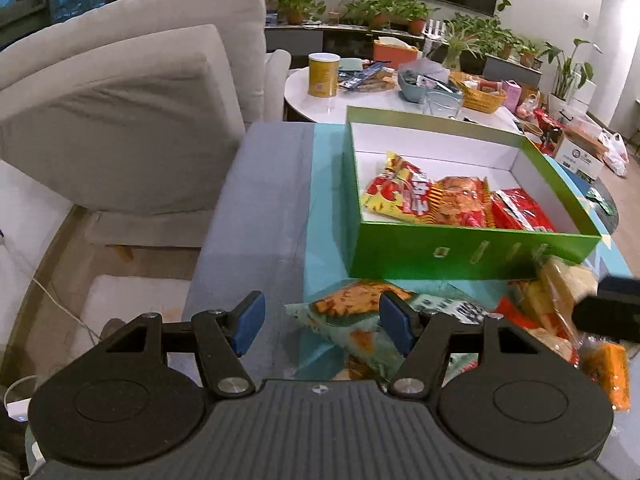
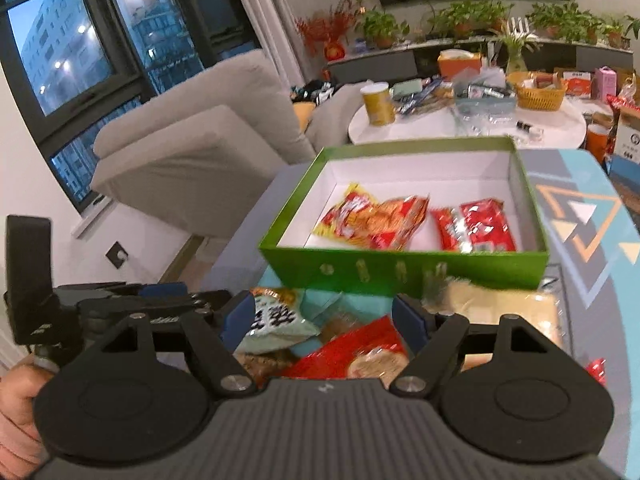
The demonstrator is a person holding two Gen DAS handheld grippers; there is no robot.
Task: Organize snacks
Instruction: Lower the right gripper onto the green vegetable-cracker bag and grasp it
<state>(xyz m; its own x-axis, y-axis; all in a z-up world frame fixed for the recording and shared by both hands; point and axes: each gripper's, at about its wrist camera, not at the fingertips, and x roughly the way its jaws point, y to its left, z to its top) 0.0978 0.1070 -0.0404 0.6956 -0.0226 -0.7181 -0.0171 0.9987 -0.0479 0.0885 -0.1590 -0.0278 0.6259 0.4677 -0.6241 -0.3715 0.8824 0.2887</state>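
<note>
Behind the blue table (image 1: 256, 216), a grey sofa (image 1: 132, 92) stood. Both grippers, left gripper (image 1: 322, 326) and right gripper (image 2: 320, 320), hovered with jaws spread and empty over loose snack packets (image 2: 348, 344), likely selecting one for the green box (image 2: 404, 276) beyond, already partly filled.

- The room is lit by soft, warm indoor light; outside the window (image 2: 76, 60) it is dusk, with small bright lamps.
- The right wrist view is blurred, most of all on the snack packets (image 2: 352, 344) near the lens.
- Both views bend strongly at the edges.
- The green box (image 1: 460, 254) shows slight glare on its front wall.
</note>
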